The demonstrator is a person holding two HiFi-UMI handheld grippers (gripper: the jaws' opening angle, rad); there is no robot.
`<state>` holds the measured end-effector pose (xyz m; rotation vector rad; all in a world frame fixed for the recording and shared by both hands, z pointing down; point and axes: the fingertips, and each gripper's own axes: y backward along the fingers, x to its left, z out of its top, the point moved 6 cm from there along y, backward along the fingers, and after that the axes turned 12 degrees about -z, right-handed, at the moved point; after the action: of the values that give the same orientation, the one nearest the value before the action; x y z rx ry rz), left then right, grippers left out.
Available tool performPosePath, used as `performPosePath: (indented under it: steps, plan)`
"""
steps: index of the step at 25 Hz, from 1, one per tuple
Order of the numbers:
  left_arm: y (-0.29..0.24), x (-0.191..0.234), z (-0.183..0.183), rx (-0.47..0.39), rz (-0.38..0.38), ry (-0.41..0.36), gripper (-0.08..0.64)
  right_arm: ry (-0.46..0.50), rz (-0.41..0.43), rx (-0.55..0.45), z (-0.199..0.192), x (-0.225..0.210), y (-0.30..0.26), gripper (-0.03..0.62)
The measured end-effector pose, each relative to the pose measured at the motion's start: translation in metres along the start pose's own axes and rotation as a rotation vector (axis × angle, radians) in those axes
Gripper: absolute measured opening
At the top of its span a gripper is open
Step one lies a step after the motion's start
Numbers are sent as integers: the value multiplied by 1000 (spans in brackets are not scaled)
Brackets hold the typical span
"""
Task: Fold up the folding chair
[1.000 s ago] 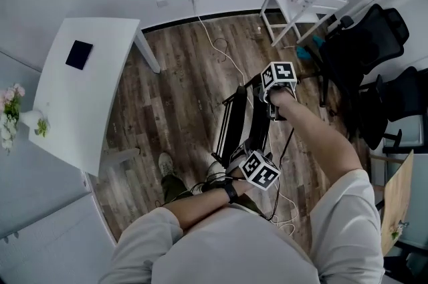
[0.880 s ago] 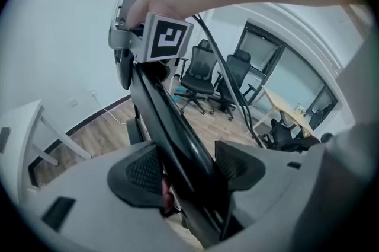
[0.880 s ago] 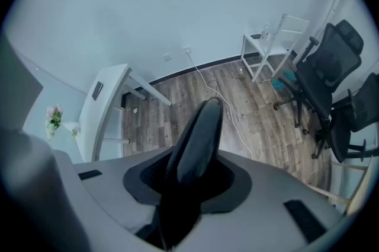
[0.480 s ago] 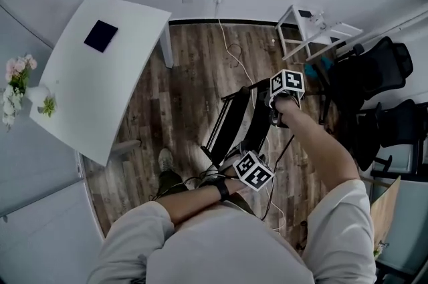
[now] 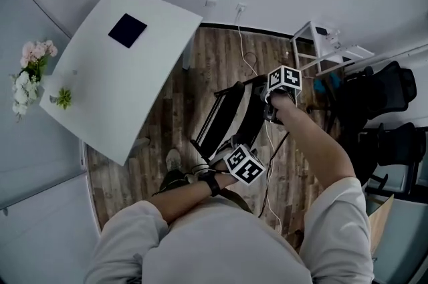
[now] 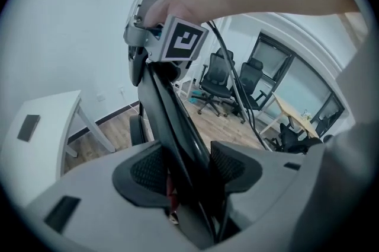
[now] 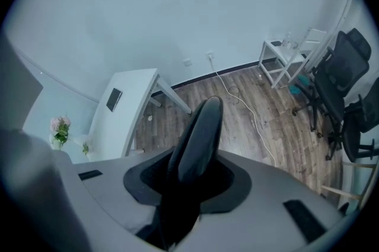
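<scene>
The black folding chair [image 5: 231,117] is folded flat and slants over the wooden floor, held at both ends. My left gripper [image 5: 229,156], under its marker cube, is at the chair's near end. In the left gripper view its jaws [image 6: 186,171] are closing, with the chair's black frame [image 6: 172,120] between them and against the pads. My right gripper [image 5: 271,105] is at the chair's far upper end. In the right gripper view it [image 7: 189,176] is shut on the chair's rounded black edge [image 7: 200,132].
A white table [image 5: 100,95] with a dark pad [image 5: 128,30] stands at the left, flowers [image 5: 30,72] beyond it. A white stand [image 5: 324,42] and black office chairs [image 5: 381,102] are at the right. A white cable [image 5: 244,42] runs across the floor. A shoe [image 5: 174,159] shows beside the chair.
Both grippers and the folded chair have travelled together across the floor. The white table now lies closer, and the office chairs have slid toward the right edge.
</scene>
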<state>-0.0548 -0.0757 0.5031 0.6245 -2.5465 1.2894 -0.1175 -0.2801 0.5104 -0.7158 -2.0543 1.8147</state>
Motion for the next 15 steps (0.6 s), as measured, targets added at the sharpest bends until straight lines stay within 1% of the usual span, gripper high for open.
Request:
performPosePath:
  steps: [7,15]
  plan:
    - [49,68,-25,6,33,17,235,16,28,11,22,86,-19,121]
    - [94,130,-43,15,37,33,225,22,38,35,45,158,-36,123]
